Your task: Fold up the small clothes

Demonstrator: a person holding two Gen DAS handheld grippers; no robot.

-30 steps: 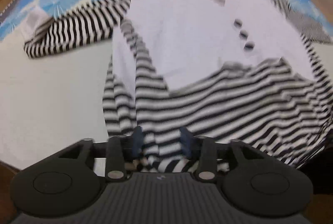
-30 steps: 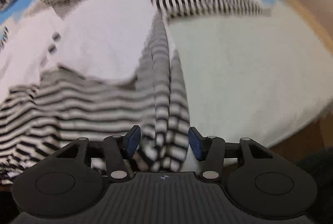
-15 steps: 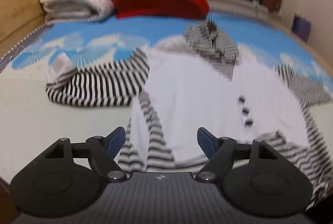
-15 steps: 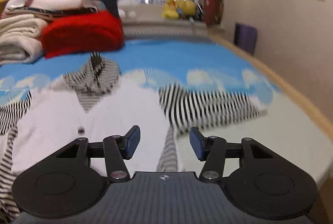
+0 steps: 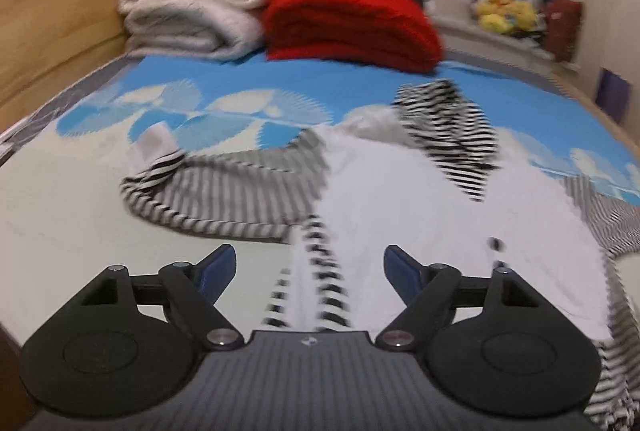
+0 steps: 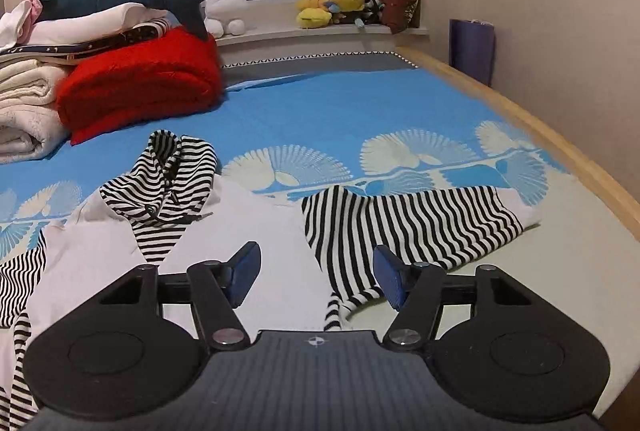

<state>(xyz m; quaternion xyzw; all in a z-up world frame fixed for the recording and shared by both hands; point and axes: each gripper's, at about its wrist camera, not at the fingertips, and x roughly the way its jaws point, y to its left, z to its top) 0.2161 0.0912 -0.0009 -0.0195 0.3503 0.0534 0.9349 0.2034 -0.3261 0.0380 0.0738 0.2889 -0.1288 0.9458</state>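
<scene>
A small white hooded top [image 5: 400, 199] with black-and-white striped sleeves lies spread on the bed. In the left wrist view its striped sleeve [image 5: 224, 191] stretches left and the striped hood [image 5: 448, 123] lies beyond. My left gripper [image 5: 309, 259] hovers above the top's side seam; its jaws stand wide and are closing slightly, with nothing pressed between them. In the right wrist view the hood [image 6: 168, 183] sits to the left and the other sleeve [image 6: 408, 223] runs right. My right gripper [image 6: 316, 259] hangs over the white body [image 6: 260, 231] with its jaws opening, holding nothing.
A red folded blanket [image 6: 140, 79] and cream blankets [image 5: 192, 11] are stacked at the head of the blue patterned sheet [image 6: 340, 111]. A wooden bed rail [image 6: 540, 127] runs along the right side. Plush toys [image 6: 332, 7] sit on the window sill.
Both grippers let go of the striped fabric that was between their fingers, rose and tipped upward, so more of the room shows. Both pairs of jaws stand wider.
</scene>
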